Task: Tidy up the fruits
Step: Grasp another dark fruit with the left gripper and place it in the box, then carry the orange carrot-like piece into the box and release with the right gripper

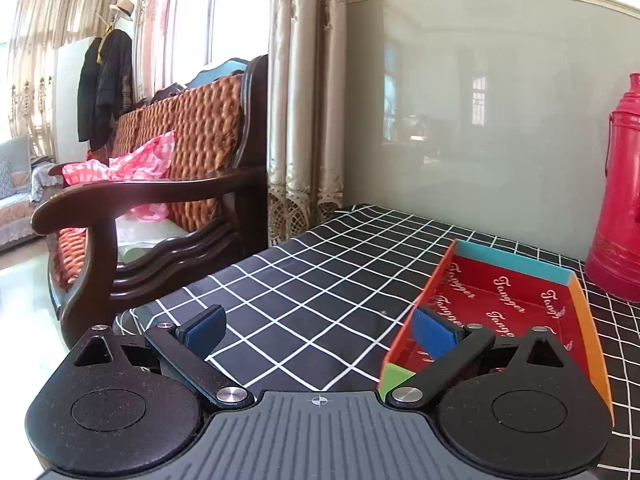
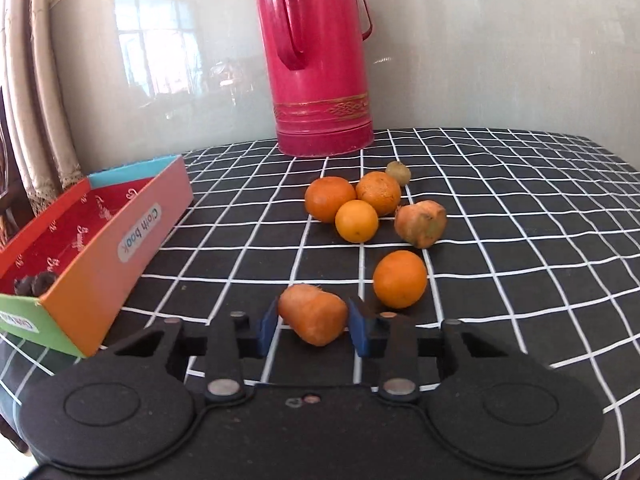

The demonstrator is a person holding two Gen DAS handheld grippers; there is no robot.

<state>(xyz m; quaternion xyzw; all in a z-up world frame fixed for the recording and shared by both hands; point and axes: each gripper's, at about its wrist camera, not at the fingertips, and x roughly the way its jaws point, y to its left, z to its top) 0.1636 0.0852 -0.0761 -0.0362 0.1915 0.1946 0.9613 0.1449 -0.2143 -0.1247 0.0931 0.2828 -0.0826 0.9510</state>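
Where the black grid-pattern tablecloth [image 2: 500,208] covers the table, every task item rests on it. Beyond the table's left end stands a dark wooden sofa [image 1: 168,184] with orange quilted cushions and a pink checked cloth [image 1: 132,164] on its seat. A red thermos jug [image 2: 320,72] stands upright at the back of the table, against the glossy wall panel.

A shallow multicoloured cardboard box [image 2: 132,232] sits at the left of the table, open side up, its orange wall labelled "Cloth book"; a small dark item lies in its near corner — what it is cannot be told. In the left wrist view the same box [image 1: 516,296] lies just ahead of the left gripper [image 1: 320,332], to its right.

Left gripper: fingers spread wide, nothing between the blue pads [image 1: 434,334]; the right pad overlaps the box's near wall in the view, contact unclear.

Right gripper [image 2: 313,326]: jaws closed against an orange carrot-like piece [image 2: 314,318], one blue pad on each side — whether it is lifted off the cloth cannot be told.

Just beyond it, to the right, lies a single orange [image 2: 400,279]. Farther back, three oranges [image 2: 356,221] cluster together, touching. A second carrot-like piece [image 2: 420,224] lies just right of that cluster. A small brownish-green fruit [image 2: 398,173] sits behind the cluster, nearest the jug.
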